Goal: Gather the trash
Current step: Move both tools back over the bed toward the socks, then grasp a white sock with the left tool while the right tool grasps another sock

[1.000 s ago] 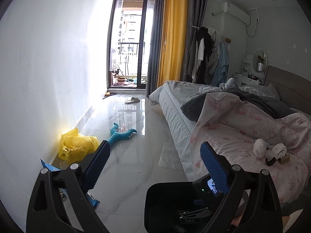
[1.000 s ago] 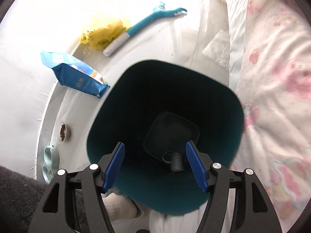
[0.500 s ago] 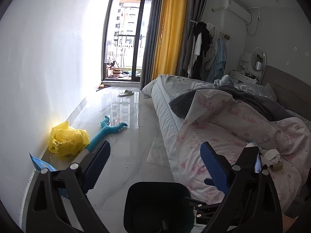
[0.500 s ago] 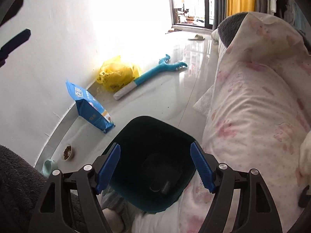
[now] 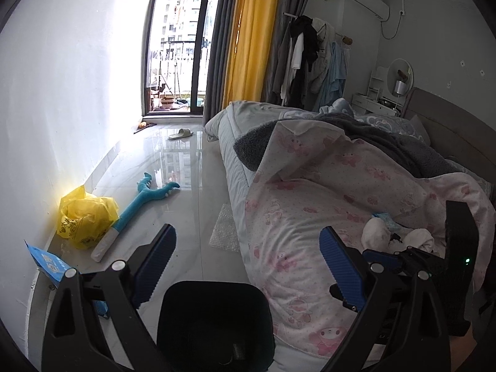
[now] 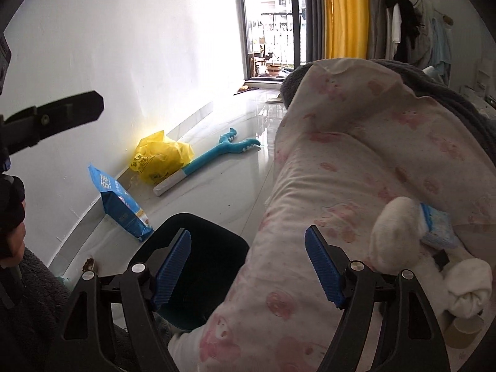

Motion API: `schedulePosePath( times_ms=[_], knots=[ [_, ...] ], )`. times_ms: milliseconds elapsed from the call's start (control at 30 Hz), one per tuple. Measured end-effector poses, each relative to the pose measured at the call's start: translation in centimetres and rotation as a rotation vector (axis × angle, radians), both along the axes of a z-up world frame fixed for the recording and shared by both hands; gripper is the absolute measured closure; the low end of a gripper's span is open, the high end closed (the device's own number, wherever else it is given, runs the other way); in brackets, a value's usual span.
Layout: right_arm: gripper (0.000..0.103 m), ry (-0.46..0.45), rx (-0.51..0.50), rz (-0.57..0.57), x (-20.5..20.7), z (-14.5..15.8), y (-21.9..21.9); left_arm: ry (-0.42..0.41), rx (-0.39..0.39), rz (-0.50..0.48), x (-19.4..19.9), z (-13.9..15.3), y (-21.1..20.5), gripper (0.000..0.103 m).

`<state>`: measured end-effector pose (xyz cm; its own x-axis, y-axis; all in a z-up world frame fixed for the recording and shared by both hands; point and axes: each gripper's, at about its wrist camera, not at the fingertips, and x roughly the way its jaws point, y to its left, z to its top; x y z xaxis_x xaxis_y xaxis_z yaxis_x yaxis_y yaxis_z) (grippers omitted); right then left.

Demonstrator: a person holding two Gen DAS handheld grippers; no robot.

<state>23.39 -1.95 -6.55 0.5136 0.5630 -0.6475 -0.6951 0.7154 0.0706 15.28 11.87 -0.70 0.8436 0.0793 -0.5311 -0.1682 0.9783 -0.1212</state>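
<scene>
Both tongs were spread wide and held nothing. The left tongs (image 5: 248,263) hung above a dark trash bin (image 5: 214,322) standing on the glossy floor (image 5: 186,217) beside the bed (image 5: 310,232). The right tongs (image 6: 248,266) pointed over the pink-patterned quilt (image 6: 356,170), where a white crumpled wad (image 6: 393,229) lay touching a blue-and-white packet (image 6: 437,223); a roll of tape (image 6: 465,328) sat near them. By the wall, a yellow plastic bag (image 6: 161,158) touched a teal toy stick (image 6: 210,161), with a blue snack bag (image 6: 117,204) leaning nearby.
</scene>
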Motion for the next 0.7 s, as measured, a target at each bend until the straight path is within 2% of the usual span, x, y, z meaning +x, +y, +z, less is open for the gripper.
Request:
schedulePosePath(
  times_ms=[233, 700],
  knots=[
    [0.022, -0.055, 0.028, -0.112, 0.5, 0.7, -5.5, 0.071, -0.075, -0.045, 2.2, -1.5, -2.9, 0.008],
    [0.019, -0.069, 0.022, -0.306, 4.2, 1.0, -14.8, 0.104, -0.064, -0.143, 5.7, -2.7, -9.0, 0.008]
  ],
)
